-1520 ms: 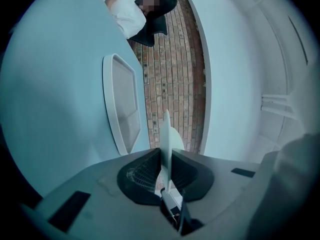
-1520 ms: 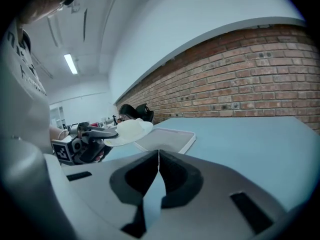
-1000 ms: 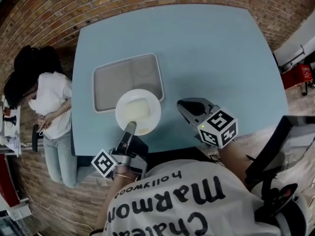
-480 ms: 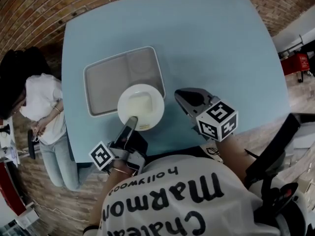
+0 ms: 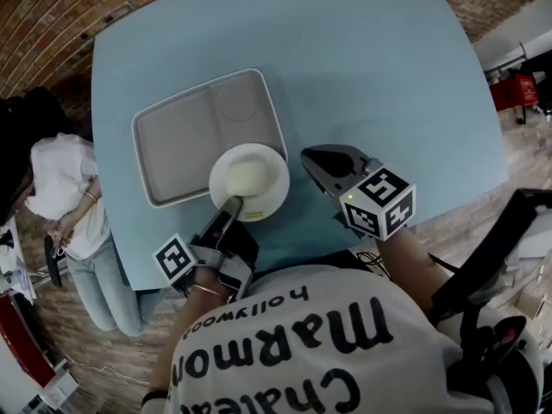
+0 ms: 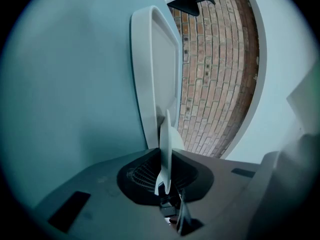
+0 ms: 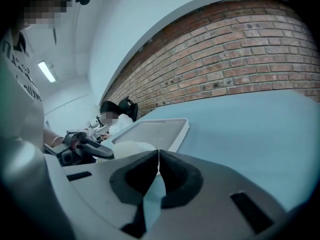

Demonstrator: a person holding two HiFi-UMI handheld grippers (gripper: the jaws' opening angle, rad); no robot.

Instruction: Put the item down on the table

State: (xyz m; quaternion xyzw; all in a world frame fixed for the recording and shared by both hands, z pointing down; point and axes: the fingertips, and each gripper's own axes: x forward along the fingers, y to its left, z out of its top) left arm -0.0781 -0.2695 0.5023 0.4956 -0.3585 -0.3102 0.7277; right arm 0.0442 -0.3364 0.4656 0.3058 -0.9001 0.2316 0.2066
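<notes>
A round white plate (image 5: 249, 181) with a pale raised middle hangs over the near right corner of a grey tray (image 5: 185, 136); whether it touches the tray or table I cannot tell. My left gripper (image 5: 231, 210) is shut on the plate's near rim. In the left gripper view the plate's rim (image 6: 165, 149) stands edge-on between the jaws, with the tray (image 6: 155, 69) beyond it. My right gripper (image 5: 321, 164) is just right of the plate, shut and empty. In the right gripper view its jaws meet at the tips, with the plate (image 7: 131, 148) and tray (image 7: 157, 128) to the left.
The light blue table (image 5: 371, 67) stretches far and right of the tray. A brick floor (image 5: 52, 24) surrounds it. A person in a white shirt (image 5: 62, 188) stands at the table's left edge. Red equipment (image 5: 517, 91) sits off the right side.
The plate stays in my left gripper and has shifted a little to the right along the tray's near corner. The right gripper keeps its place beside it. The head camera has moved.
</notes>
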